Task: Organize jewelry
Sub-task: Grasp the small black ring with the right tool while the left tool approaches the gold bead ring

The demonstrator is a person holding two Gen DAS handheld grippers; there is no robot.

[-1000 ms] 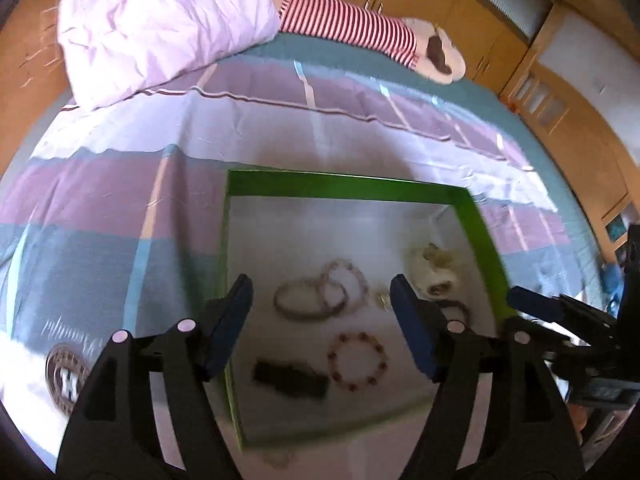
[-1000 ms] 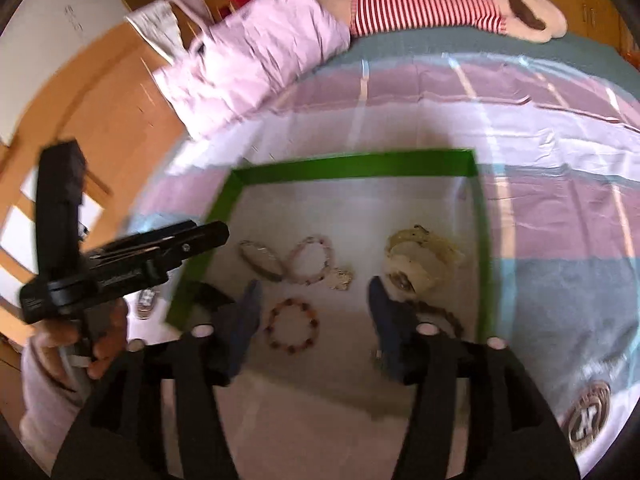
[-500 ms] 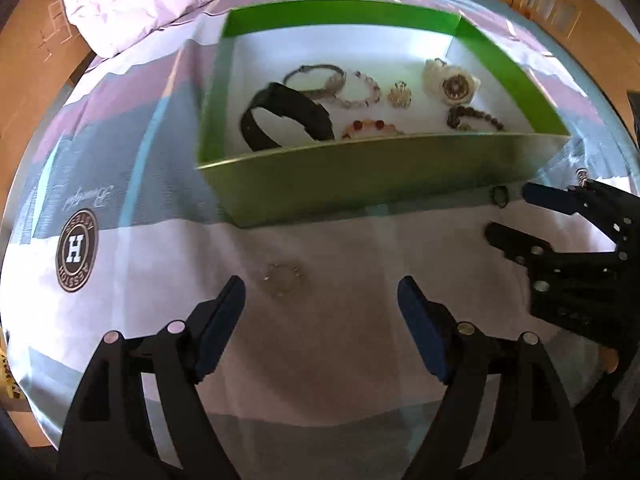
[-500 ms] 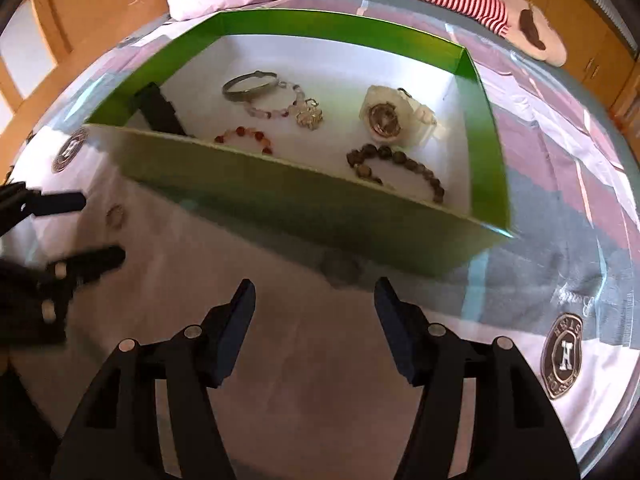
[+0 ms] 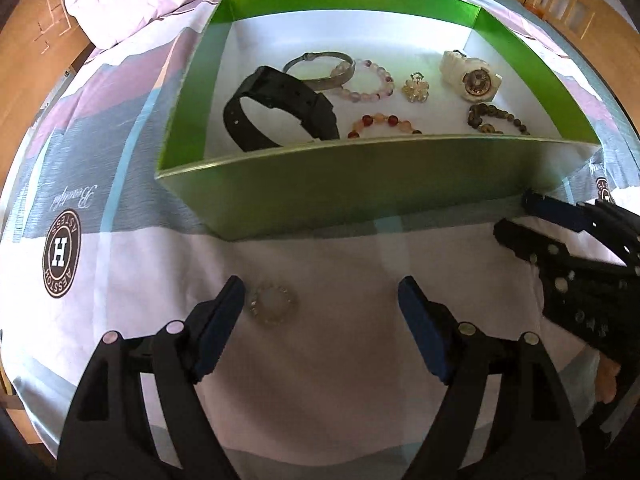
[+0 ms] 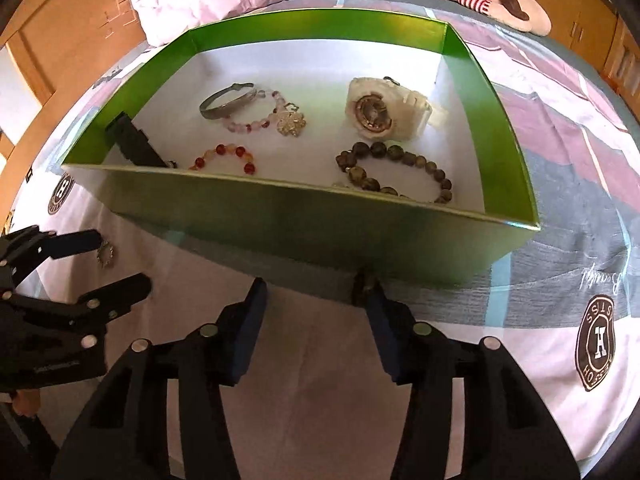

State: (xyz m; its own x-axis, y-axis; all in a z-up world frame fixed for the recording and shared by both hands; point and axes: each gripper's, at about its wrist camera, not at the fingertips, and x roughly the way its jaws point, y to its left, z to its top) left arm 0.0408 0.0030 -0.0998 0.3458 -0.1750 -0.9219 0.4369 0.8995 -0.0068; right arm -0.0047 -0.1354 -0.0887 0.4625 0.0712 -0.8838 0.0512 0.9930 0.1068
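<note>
Your tools have dropped from above the green box (image 5: 360, 184) to the bed before it; left tool (image 5: 320, 304) wide beside the clear ring (image 5: 273, 305); right tool (image 6: 316, 300) closing, empty, near a dark trinket (image 6: 362, 286).

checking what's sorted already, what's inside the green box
Inside the green box: a black band, silver bangle, pink bead bracelet, flower brooch, white watch, red bead bracelet and brown bead bracelet. The front wall hides the nearest floor strip.
</note>
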